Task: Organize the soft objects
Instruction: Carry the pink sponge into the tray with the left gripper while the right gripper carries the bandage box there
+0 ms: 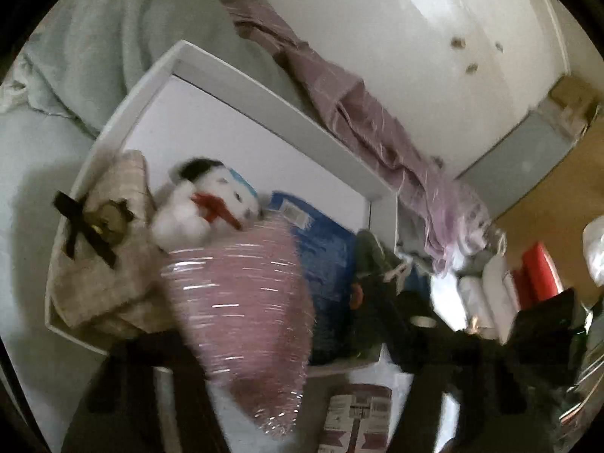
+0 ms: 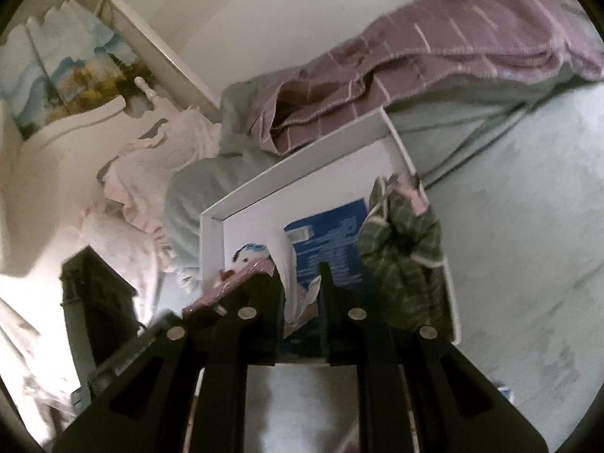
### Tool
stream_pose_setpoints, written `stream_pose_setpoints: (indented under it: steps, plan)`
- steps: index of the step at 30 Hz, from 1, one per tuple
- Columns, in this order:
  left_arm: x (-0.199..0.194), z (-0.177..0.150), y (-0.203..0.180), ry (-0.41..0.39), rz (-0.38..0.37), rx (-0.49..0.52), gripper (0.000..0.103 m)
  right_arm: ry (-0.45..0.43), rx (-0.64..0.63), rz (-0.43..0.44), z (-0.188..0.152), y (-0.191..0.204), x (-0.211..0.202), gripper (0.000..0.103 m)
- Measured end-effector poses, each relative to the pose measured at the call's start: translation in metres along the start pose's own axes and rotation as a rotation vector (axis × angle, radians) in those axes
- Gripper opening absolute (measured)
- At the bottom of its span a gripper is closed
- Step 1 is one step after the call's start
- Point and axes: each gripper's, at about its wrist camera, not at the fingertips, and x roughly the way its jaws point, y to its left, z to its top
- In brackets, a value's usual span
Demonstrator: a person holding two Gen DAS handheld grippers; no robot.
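A white box (image 1: 271, 102) lies on the bed. In it are a beige pouch with a black bow (image 1: 102, 249), a white plush toy (image 1: 204, 204), a blue packet (image 1: 324, 249) and a green striped cloth (image 2: 407, 256). A pink tinsel object (image 1: 241, 302) rises from between the left gripper's dark fingers (image 1: 381, 313); the left gripper (image 1: 264, 343) seems shut on it, though motion blur hides the contact. The right gripper (image 2: 298, 275) hovers over the box's near edge with its jaws apart and nothing between them. The box also shows in the right wrist view (image 2: 302, 166).
A mauve checked blanket (image 2: 434, 56) and pale green bedding (image 2: 509, 226) lie around the box. Frilled pink pillows (image 2: 143, 188) rest against a white headboard (image 2: 75, 139). A white wardrobe door (image 1: 434, 37), a red item (image 1: 536, 275) and a labelled package (image 1: 358, 415) are beside the bed.
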Motion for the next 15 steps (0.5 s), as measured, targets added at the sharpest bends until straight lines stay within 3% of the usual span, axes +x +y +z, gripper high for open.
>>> stream_pose_setpoints:
  steps: [1, 2, 7, 11, 12, 13, 15]
  plan:
    - [-0.001, 0.002, 0.001, -0.006, 0.030, 0.006, 0.025, 0.022, 0.006, -0.018, -0.001, -0.002, 0.005, 0.017]
    - [0.000, 0.002, 0.002, -0.010, 0.056, 0.014, 0.016, 0.050, 0.008, -0.041, -0.002, -0.004, 0.011, 0.017]
    - [0.010, 0.000, 0.003, 0.021, 0.019, 0.008, 0.016, 0.115, 0.086, -0.118, -0.007, -0.021, 0.032, 0.019]
    - [0.027, -0.010, -0.013, 0.003, 0.025, 0.066, 0.016, 0.064, 0.096, -0.155, -0.004, -0.025, 0.022, 0.020]
    - [0.033, -0.014, -0.016, -0.022, 0.061, 0.086, 0.018, 0.047, 0.092, -0.154, -0.003, -0.024, 0.019, 0.020]
    - [0.033, -0.017, -0.018, -0.053, 0.127, 0.107, 0.027, 0.031, 0.087, -0.151, -0.001, -0.024, 0.015, 0.020]
    - [0.033, -0.023, -0.025, -0.110, 0.204, 0.159, 0.031, 0.033, 0.079, -0.145, 0.000, -0.022, 0.014, 0.031]
